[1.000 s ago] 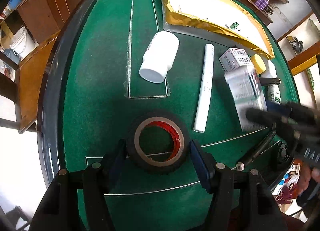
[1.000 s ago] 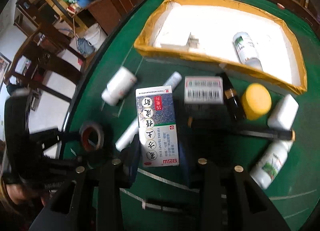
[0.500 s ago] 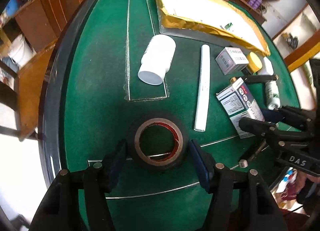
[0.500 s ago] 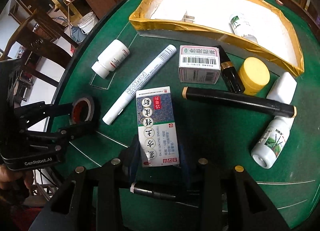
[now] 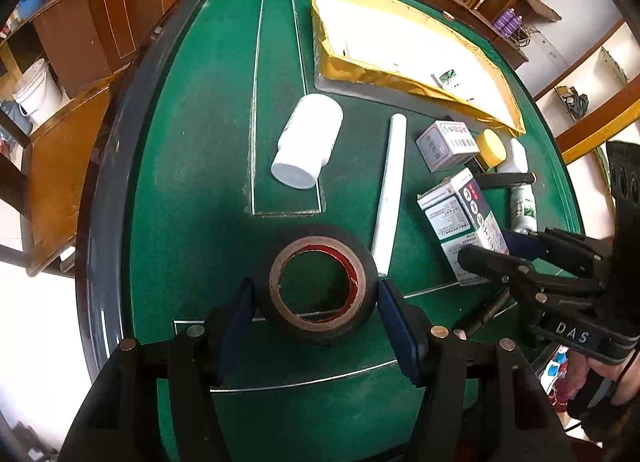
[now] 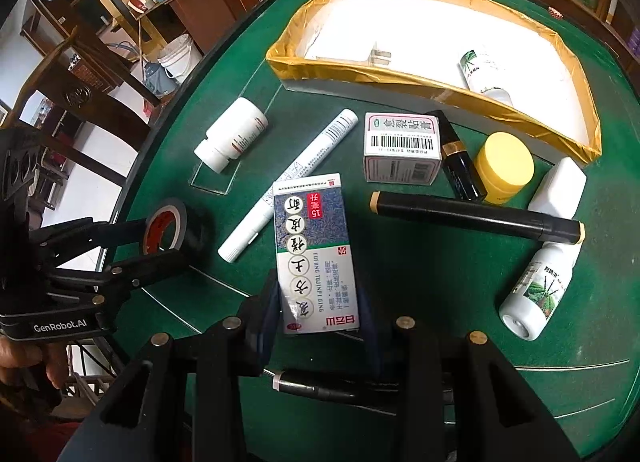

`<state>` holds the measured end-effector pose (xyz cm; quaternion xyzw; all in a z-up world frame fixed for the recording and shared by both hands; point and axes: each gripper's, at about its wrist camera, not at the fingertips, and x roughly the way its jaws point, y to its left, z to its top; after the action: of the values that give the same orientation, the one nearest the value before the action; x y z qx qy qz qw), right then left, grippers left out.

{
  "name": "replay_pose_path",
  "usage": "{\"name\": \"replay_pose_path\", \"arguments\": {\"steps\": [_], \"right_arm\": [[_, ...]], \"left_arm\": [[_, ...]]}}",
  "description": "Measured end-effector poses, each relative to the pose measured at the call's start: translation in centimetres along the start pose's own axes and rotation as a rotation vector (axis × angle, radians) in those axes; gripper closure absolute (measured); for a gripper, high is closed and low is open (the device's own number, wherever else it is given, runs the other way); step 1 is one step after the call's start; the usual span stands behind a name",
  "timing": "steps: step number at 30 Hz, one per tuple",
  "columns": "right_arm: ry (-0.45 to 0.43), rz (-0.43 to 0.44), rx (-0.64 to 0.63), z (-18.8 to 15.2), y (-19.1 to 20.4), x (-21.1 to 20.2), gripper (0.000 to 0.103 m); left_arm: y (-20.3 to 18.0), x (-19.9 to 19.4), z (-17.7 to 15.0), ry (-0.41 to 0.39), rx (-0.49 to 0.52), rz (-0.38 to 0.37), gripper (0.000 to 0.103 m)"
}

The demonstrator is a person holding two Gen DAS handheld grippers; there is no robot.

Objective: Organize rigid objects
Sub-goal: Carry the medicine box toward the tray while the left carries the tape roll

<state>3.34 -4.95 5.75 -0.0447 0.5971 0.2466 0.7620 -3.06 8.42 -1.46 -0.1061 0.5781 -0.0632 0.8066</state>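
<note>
A black tape roll (image 5: 362, 262) with a red-lined core sits between the pads of my left gripper (image 5: 316, 306), which press on both its sides just above the green felt table (image 5: 192, 190). From the right wrist view, the left gripper (image 6: 160, 242) holds the tape roll (image 6: 188, 230) at the table's left edge. My right gripper (image 6: 318, 310) is shut on a white, blue and green medicine box (image 6: 312, 238), held above the felt. The left wrist view shows that box (image 5: 456, 214) in the right gripper (image 5: 488, 248) at the right.
A yellow-rimmed white tray (image 6: 400, 80) at the back holds a green-labelled bottle (image 6: 480, 70) and a plug (image 6: 376, 56). On the felt lie a white pill bottle (image 5: 308, 142), white marker (image 5: 390, 190), barcode box (image 6: 400, 150), long black marker (image 6: 472, 216), yellow-lidded jar (image 6: 504, 166) and spray bottle (image 6: 536, 290).
The right wrist view was blurred a second ago and is steady now, the medicine box still in its grip. The tape roll has stayed between the left pads.
</note>
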Motion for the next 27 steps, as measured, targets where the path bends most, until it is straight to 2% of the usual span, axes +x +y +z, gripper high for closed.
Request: {"name": "replay_pose_path", "arguments": {"steps": [27], "right_arm": [[-0.083,0.0,0.05,-0.2,-1.6,-4.2,0.068]], "left_arm": [[-0.5,-1.2,2.1,-0.034,0.017,0.012,0.037]]}}
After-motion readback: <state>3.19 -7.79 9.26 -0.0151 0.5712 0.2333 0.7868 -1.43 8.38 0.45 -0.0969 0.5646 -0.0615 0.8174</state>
